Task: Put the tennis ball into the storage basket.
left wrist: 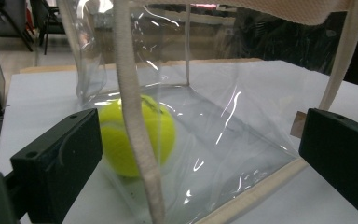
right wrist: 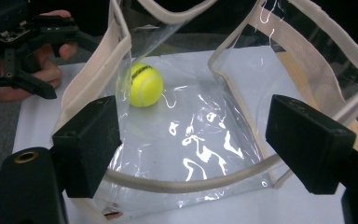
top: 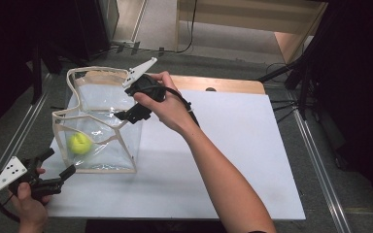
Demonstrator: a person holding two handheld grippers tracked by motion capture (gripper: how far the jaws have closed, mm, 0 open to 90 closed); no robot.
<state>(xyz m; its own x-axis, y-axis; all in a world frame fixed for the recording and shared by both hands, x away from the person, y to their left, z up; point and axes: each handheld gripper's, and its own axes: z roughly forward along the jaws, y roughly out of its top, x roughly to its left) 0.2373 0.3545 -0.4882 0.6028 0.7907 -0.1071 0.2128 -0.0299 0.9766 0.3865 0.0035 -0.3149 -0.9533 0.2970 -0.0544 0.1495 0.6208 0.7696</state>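
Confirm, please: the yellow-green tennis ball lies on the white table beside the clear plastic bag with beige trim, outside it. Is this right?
Not quite. The yellow-green tennis ball lies inside the clear plastic bag with beige trim, on its bottom, not beside it. The right gripper view looks down through the bag's open top onto the ball. The bag does stand on the white table.

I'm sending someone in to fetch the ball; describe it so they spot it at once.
Start at the white table and go to its left end, where a clear bag with beige trim stands open. Look at the bag's floor, in the corner near the left gripper. The ball lies there: small, round, fuzzy, bright yellow-green, the only coloured thing inside.
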